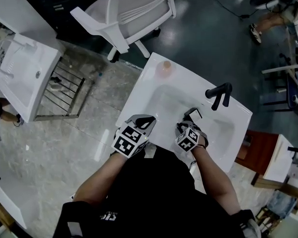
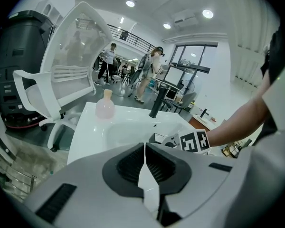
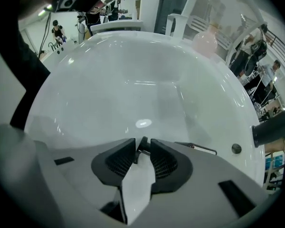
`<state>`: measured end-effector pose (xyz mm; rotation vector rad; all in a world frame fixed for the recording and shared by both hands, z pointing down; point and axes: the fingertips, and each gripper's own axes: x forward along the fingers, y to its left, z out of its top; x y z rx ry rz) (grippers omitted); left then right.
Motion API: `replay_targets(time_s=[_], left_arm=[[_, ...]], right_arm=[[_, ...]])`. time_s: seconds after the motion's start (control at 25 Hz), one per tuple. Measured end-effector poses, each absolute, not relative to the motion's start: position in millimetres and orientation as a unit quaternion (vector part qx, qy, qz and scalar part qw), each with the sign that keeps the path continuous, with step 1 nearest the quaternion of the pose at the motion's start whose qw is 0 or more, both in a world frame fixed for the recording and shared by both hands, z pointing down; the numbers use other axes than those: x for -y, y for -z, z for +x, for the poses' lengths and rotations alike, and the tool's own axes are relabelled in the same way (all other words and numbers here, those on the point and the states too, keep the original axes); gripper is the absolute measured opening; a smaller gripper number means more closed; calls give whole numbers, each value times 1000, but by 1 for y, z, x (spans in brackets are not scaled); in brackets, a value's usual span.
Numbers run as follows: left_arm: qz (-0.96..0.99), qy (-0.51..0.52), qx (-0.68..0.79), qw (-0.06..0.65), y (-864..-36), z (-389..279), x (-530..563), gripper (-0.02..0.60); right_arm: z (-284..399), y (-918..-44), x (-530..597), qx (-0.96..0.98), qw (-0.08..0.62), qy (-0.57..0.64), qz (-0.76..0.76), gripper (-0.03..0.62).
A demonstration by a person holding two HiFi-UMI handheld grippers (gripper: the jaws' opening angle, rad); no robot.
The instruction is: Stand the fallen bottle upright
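Observation:
A pale pink bottle [image 1: 165, 68] stands upright on the far corner of the white sink [image 1: 139, 90]; it also shows in the left gripper view [image 2: 105, 106] and the right gripper view [image 3: 206, 39]. Both grippers hang over the near part of the basin, well away from it. My left gripper [image 1: 147, 120] [image 2: 145, 152] has its pads together with nothing between them. My right gripper [image 1: 190, 116] [image 3: 142, 151] points steeply down into the basin, and a narrow gap between its jaws shows only the white bowl.
A black faucet [image 1: 219, 94] [image 2: 157, 103] rises at the sink's right rim. A white office chair [image 1: 129, 14] stands beyond the sink. Another white basin unit [image 1: 20, 73] and a wire rack [image 1: 64, 90] stand to the left. People are walking in the background.

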<state>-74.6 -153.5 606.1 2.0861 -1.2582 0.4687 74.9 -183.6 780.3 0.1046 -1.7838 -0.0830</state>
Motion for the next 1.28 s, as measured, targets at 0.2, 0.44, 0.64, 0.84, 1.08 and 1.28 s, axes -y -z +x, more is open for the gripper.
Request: replay_targets(time_s=[0.2,0.44,0.64,0.84,1.08,1.28], left_arm=[[803,-184,469,318,-603,-72,156,25],[812,-186,459,310,-597,-76,157,25],[822,-183,447,302,-590,-75,161,25],[827,-187,439,297,-588,-66,169,25],[820,-191,447,303,-590,-36,192,25],[810,-202,453,314,-596,1,205,25]], right_arm=[[66,-786,187,766,641,-12,55,67],[62,-771,184,784,609,-85,86,52],[56,-742,187,808,550,-159,139,55],[63,-717,213,827,447,-277,201,38],[89,-685,251,847,406,-271,209,12],[113,-706,237,850,478,-167,146,20]])
